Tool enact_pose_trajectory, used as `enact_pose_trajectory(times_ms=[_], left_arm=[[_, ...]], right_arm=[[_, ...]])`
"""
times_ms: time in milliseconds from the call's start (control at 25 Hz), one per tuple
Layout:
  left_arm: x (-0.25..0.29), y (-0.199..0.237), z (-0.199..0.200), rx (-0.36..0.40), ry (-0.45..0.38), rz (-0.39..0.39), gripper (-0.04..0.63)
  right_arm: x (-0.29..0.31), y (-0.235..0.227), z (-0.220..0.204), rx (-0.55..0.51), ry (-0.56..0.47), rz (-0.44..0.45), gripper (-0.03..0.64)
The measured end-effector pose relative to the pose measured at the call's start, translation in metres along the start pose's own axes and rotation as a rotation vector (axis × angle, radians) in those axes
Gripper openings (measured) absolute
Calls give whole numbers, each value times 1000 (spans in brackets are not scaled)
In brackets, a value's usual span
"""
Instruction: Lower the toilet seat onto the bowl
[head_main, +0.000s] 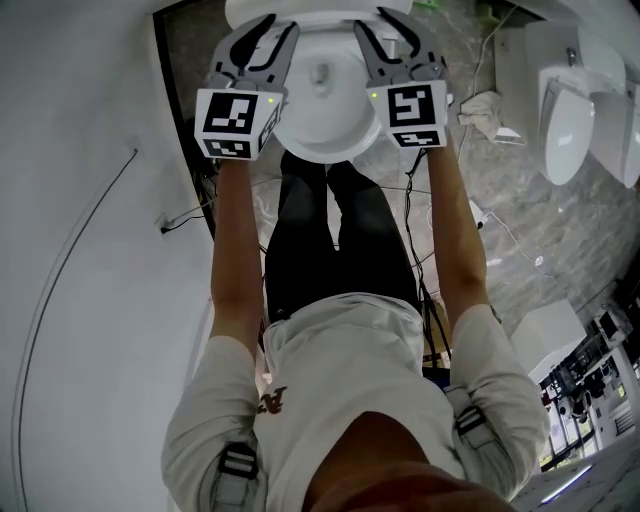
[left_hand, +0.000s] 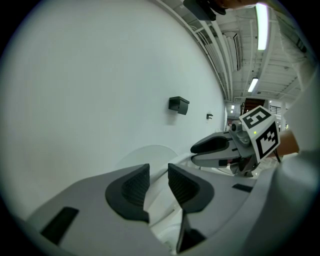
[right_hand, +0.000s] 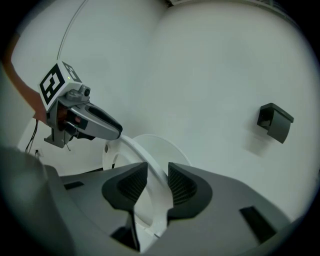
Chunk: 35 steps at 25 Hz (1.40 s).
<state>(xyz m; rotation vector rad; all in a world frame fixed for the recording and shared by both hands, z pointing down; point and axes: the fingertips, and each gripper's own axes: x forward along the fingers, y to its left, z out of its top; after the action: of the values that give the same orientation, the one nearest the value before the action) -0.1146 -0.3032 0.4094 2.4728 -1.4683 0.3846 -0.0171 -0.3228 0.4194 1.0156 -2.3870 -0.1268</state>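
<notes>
Item: toilet seat, white, smooth and glossy, oval ring; tilted up off the bowl, its rim running between the pads of both grippers. Right gripper: grey moulded body, black ribbed pads, pinching the seat rim at one side. Left gripper: same make, pads closed on the opposite side of the rim, across the ring from the right one. Beyond both sets of jaws, a round white lid, upright against the plain matte white wall. Below the grippers: toilet bowl, white glazed, rounded. Each gripper carries a marker cube with black-and-white square patterns and a small green light; the right one's cube is similar. Writing: print on the person's pale shirt, folded, not legible. Surroundings: black box fixed to the wall, to the right of the right gripper; grey veined stone floor with thin cables and a crumpled cloth; further white sanitary fixtures well off to the right gripper's outer side.
</notes>
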Motion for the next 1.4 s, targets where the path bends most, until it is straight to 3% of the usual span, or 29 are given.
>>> enact_pose_trajectory(times_ms=[960, 1400], left_arm=[[-45, -38, -30, -5, 8, 131, 117], [-63, -61, -46, 18, 35, 159, 117]], right_arm=[[-48, 40, -19, -46, -58, 127, 144], [-70, 57, -33, -7, -48, 175, 150]])
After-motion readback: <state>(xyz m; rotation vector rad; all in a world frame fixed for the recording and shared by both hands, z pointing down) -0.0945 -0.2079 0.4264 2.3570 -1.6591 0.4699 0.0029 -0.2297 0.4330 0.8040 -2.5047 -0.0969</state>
